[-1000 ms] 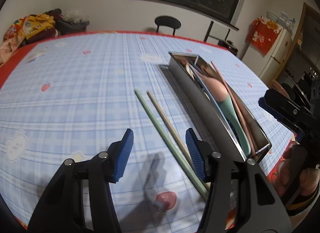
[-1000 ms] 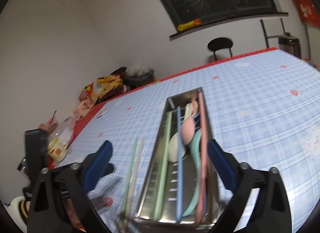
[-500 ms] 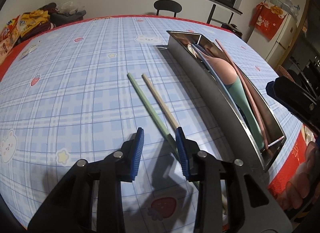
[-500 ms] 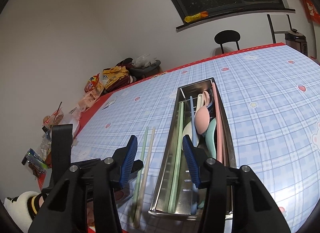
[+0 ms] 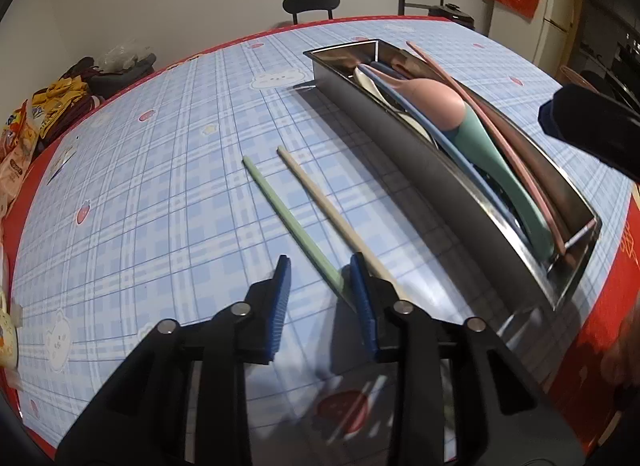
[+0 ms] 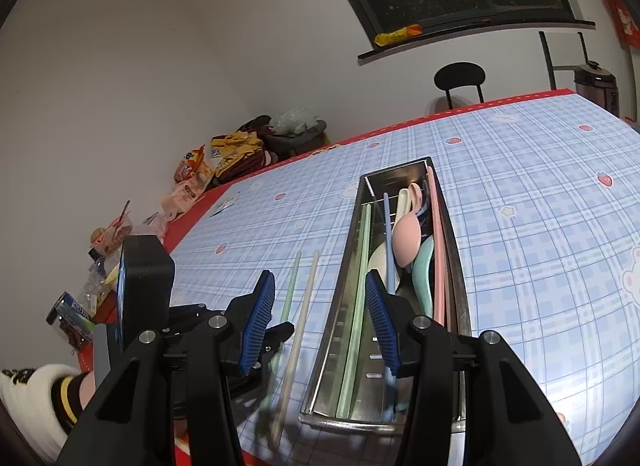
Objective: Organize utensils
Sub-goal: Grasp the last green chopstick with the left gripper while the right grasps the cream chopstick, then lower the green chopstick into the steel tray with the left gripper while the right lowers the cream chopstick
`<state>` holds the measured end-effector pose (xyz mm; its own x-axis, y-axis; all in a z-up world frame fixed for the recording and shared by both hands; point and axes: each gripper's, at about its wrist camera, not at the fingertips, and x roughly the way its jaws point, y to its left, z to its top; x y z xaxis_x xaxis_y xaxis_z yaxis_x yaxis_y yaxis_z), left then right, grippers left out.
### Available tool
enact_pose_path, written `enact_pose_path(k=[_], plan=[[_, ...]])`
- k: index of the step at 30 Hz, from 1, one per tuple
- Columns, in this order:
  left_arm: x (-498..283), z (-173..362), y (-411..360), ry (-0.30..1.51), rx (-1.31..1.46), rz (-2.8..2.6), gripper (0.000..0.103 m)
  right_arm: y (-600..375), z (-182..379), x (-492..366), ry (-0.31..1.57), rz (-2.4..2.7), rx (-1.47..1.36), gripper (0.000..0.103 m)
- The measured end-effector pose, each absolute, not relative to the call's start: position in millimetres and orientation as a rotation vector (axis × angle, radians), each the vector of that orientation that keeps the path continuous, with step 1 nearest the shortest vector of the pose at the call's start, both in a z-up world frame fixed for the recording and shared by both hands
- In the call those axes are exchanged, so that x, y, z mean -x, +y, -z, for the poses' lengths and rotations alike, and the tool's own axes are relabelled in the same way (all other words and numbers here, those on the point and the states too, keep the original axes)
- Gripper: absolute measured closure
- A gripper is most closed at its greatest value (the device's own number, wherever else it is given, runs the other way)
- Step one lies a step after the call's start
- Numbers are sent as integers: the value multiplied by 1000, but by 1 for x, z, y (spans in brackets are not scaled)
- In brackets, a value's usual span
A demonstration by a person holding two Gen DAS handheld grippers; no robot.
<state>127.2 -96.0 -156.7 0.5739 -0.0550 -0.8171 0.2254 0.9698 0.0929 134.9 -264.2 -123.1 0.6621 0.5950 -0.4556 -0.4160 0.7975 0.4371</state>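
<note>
A green chopstick [image 5: 288, 217] and a beige chopstick [image 5: 332, 213] lie side by side on the blue plaid tablecloth, left of a long steel tray [image 5: 440, 193]. My left gripper [image 5: 320, 304] is low over their near ends. Its jaws are closing, with the green chopstick between them beside the right pad; the left pad is still clear of it. The beige chopstick runs outside the right finger. The tray [image 6: 460, 266] holds a pink spoon [image 6: 406, 242], a teal spoon [image 6: 424, 278], a green chopstick [image 6: 356, 306] and pink and blue sticks. My right gripper [image 6: 320, 322] hovers over the tray's near end, half open, holding nothing.
Snack bags [image 6: 224, 157] and dark clothes are piled at the table's far left corner. Cups and packets [image 6: 112, 234] crowd the left edge. A black chair [image 5: 310, 3] stands behind the table. The red table edge [image 5: 624, 286] runs close past the tray's near end. A sleeve [image 6: 32, 398] shows at lower left.
My left gripper moved in over the chopsticks' near ends, tipped down and narrowed its jaws around the green one. The right gripper's jaws went from wide to half open; it stayed in place.
</note>
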Motion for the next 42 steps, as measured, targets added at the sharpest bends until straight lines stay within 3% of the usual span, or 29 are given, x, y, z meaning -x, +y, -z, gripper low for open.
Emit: enact_pose_path(k=[5, 11, 24, 33, 42], plan=[[-119, 156, -82, 959, -196, 188, 87, -258, 124, -133, 634, -603, -284, 57], [-108, 156, -53, 960, -174, 177, 90, -236, 126, -130, 658, -593, -227, 57], [-94, 157, 3, 924, -38, 199, 92, -158, 150, -148, 896, -537, -6, 80], [-94, 159, 24, 924, 99, 276, 92, -119, 158, -160, 1007, -413, 238, 80], [-90, 158, 22, 912, 90, 297, 88, -113, 164, -167, 1064, -378, 262, 85]])
